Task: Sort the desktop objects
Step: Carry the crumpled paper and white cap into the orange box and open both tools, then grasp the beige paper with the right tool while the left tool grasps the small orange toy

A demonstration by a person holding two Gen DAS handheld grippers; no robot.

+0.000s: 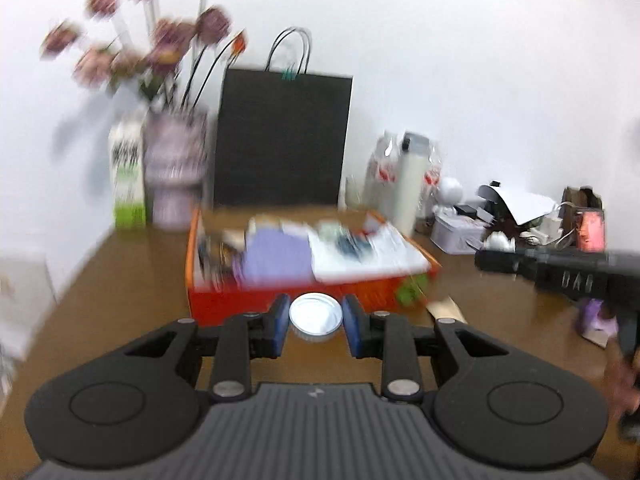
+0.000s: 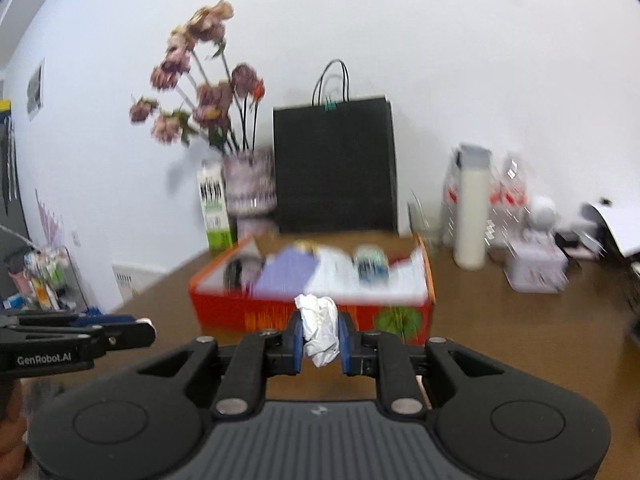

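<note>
Over the bench (image 1: 120,264), left tongs (image 1: 316,322) gripped a small round foil cup (image 1: 316,314); right tongs (image 2: 321,338) pinched a crumpled tissue (image 2: 319,328). Both mid-carry, probably; next they'd need lowering into the orange box (image 2: 312,312), just ahead.

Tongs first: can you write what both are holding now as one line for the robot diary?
left tongs: shut on round foil cup | right tongs: shut on crumpled white paper | orange box: ahead of both
</note>
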